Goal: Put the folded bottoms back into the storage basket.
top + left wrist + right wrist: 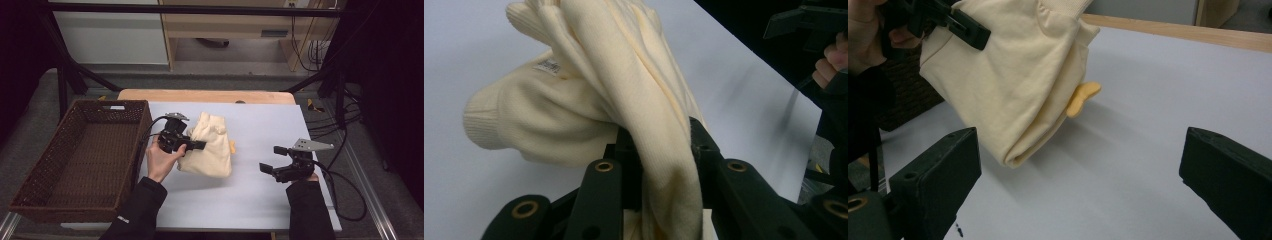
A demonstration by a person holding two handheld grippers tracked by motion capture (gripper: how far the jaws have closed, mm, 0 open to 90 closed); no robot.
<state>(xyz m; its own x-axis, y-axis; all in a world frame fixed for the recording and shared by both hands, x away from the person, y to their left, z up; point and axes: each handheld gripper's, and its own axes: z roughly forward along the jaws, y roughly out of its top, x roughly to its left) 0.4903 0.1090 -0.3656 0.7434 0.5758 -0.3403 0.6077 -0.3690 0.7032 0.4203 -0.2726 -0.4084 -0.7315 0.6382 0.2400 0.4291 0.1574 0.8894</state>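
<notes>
In the high view, a folded cream knit garment lies on the pale sheet covering the surface, just right of a dark woven basket that stands empty at the surface's left edge. The left gripper is clamped on the garment's left side, with the person's left hand behind it. The right gripper hovers well apart to the right, jaws spread and holding nothing. The step in hand looks like carrying the bundle into the basket; to do it well, the lift should clear the basket's near wall before moving left, and the free gripper could support the hanging side so the folds do not spill.

In the left gripper view, a thick fold of the garment runs down between the two black jaws, pinched firmly. The fabric is a soft ribbed knit with a cuffed edge at the left and a small white label showing. The bulk bulges beyond the jaws, so it will likely sag when raised.

In the right gripper view, the right gripper's own jaws stand wide apart and empty. Beyond them the garment appears partly raised off the sheet, and a small orange-yellow tab sticks out from its right edge.
</notes>
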